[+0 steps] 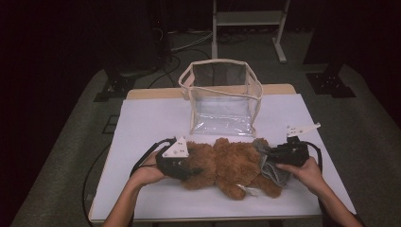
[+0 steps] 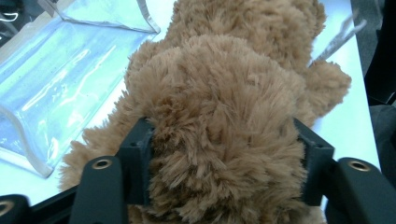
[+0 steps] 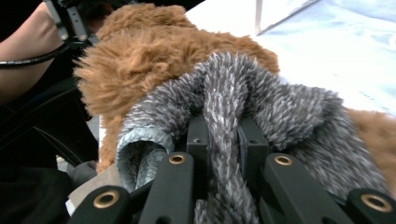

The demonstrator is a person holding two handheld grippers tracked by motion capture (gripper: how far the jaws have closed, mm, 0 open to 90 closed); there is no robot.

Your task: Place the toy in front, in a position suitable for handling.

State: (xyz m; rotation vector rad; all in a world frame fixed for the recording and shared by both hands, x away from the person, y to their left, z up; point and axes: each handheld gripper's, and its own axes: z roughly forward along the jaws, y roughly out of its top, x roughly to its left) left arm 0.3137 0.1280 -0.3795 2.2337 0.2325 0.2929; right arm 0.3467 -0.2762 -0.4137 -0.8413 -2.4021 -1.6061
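1. High view: a brown plush bear [image 1: 231, 168] lies on its side across the near half of the white worktop [image 1: 142, 123], between the 2 grippers. A clear bag with cream trim [image 1: 221, 97] stands upright behind it, mouth open upward, apart from the bear.

2. Left gripper [image 1: 182, 165]: set at the bear's left end. In the left gripper view its fingers [image 2: 137, 161] stand part open on either side of a rounded mass of fur, with pile pressed against both. Whether they truly clamp it I cannot tell for certain; I read it as a light hold.

3. Right gripper [image 1: 272, 153]: at the bear's right end. In the right gripper view its fingers [image 3: 201, 140] are closed tight on a fold of the grey knitted garment [image 3: 261, 107] worn at that end.

4. Progress, as a judgement: the work appears to be packing the bear into the bag. Both ends are taken up; the lift, the carry and the lowering remain. Nothing is inside the bag yet.

5. Edges: the bear sits near the worktop's front edge and its right end lies towards the right edge.

6. Room: bare worktop separates bear and bag. The bag's mouth looks barely wider than the bear, so entry will likely need one end first.
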